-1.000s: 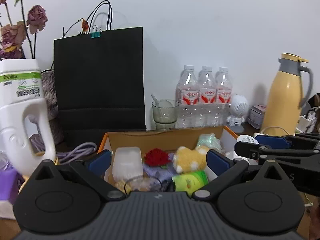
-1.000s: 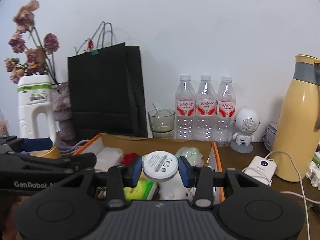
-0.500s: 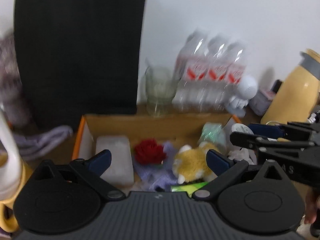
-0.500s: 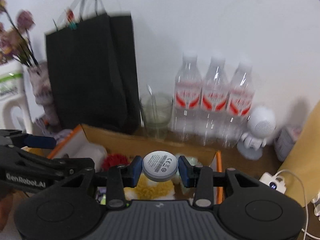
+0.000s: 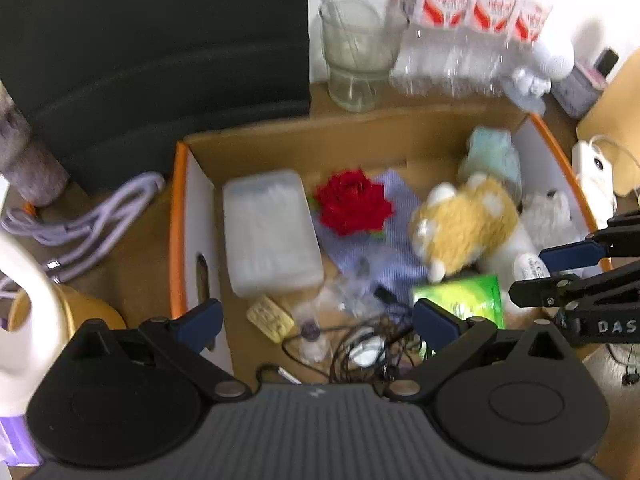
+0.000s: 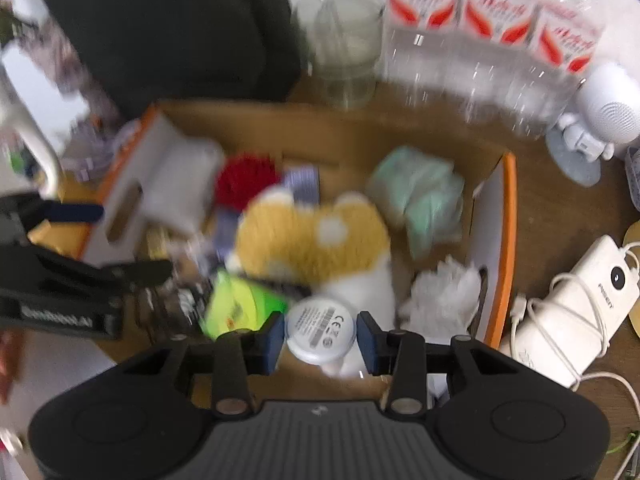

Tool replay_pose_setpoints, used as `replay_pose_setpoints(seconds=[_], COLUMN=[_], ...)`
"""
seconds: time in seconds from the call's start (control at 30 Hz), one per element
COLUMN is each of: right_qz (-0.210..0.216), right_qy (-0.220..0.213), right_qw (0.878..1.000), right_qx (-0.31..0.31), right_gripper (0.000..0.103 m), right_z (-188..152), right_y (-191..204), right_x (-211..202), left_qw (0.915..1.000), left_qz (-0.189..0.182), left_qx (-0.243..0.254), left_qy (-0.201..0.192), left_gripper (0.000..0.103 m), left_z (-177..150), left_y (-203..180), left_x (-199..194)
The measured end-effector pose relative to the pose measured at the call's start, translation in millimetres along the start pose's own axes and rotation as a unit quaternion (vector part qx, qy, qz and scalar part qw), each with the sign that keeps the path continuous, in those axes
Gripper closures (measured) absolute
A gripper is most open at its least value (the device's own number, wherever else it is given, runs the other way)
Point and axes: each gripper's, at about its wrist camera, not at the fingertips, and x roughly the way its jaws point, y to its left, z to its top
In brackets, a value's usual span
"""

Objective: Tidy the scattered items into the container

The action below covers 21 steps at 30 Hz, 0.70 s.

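Note:
An orange-rimmed cardboard box [image 5: 178,216] [image 6: 508,216] lies below both grippers. It holds a clear plastic case [image 5: 270,236], a red rose [image 5: 352,204], a yellow plush toy [image 5: 464,228] [image 6: 316,236], a mint cloth [image 6: 420,196], a green packet [image 5: 460,298] [image 6: 244,304] and tangled black cables [image 5: 368,344]. My right gripper [image 6: 321,334] is shut on a round white disc [image 6: 321,330], held over the box's near right part. My left gripper [image 5: 316,316] points down over the box's near side, open, with nothing between its fingers. The right gripper also shows at the right edge of the left wrist view.
Behind the box stand a black paper bag [image 5: 152,48], a glass cup [image 5: 358,52], water bottles [image 5: 472,12] and a small white robot figure [image 6: 600,120]. A purple cable [image 5: 84,224] and white jug [image 5: 28,300] lie left. A white charger with cord [image 6: 576,304] sits right.
Both grippers have tilted from nearly level to steeply downward and moved forward over the box. The disc stays clamped in the right gripper; the left stays open.

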Motion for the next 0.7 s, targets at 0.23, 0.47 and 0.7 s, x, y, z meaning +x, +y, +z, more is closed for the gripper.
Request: replay_pose_setpoints(seconds=[0.23, 0.47, 0.7], right_qz=[-0.022, -0.002, -0.018], right_qy=[0.056, 0.042, -0.071], right_qw=[0.998, 0.997, 0.994], right_qx=[0.010, 0.068, 0.078], right_gripper=[0.042, 0.027, 0.016], right_z=[-2, -1, -10], right_y=[9, -8, -4], right_x=[17, -4, -54], left_qw=[0.9978, 0.9985, 0.9907], left_qz=[-0.006, -0.003, 0.059], left_qx=[-0.036, -0.044, -0.065], left_qy=[0.056, 0.033, -0.103], left_gripper=[0.000, 0.000, 0.000], left_z=[-2, 1, -10], left_y=[-2, -2, -13], left_x=[22, -4, -57])
